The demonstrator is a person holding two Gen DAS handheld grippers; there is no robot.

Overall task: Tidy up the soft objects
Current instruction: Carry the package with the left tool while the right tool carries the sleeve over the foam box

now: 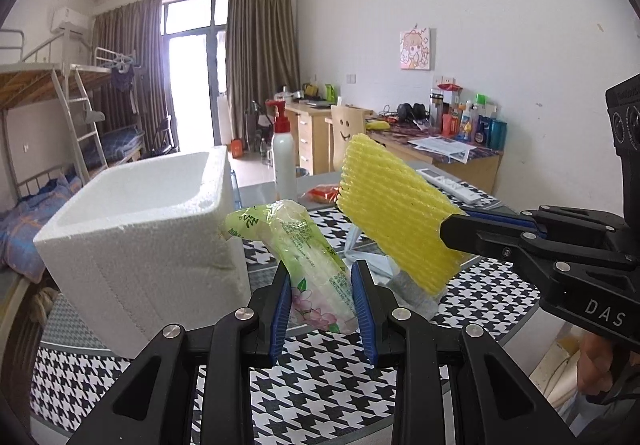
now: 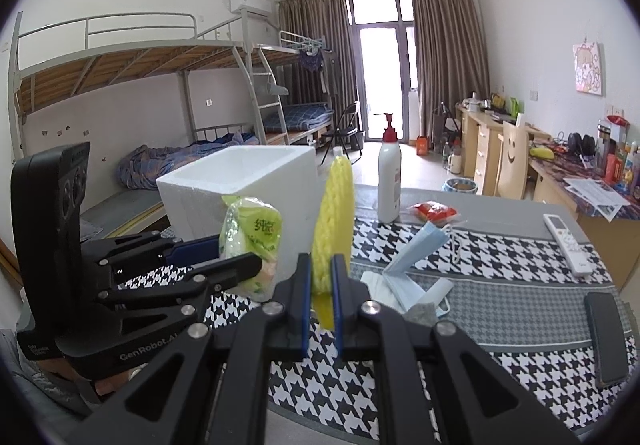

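- My left gripper [image 1: 322, 305] pinched a soft green-and-clear plastic packet printed with pink flowers [image 1: 304, 257], its blue-padded fingers [image 1: 282, 309] pressed against both sides.
- I held the packet raised above the black-and-white houndstooth tablecloth [image 1: 320, 385], just beside the open white styrofoam box [image 1: 148, 229].
- My right gripper [image 2: 321, 297] was clamped on a yellow ribbed foam net sleeve [image 2: 332, 221], which stood upright between the fingers.
- From the left wrist view, the sleeve tilted up in the air to the right of the packet; I could not tell whether they touched.
- Light blue face masks [image 2: 416, 257] lay on the cloth beyond the sleeve.
- A white pump bottle with a red top [image 2: 389, 177] and a red snack wrapper [image 2: 434, 211] sat farther back, with a white remote control [image 2: 566, 243] to the right.
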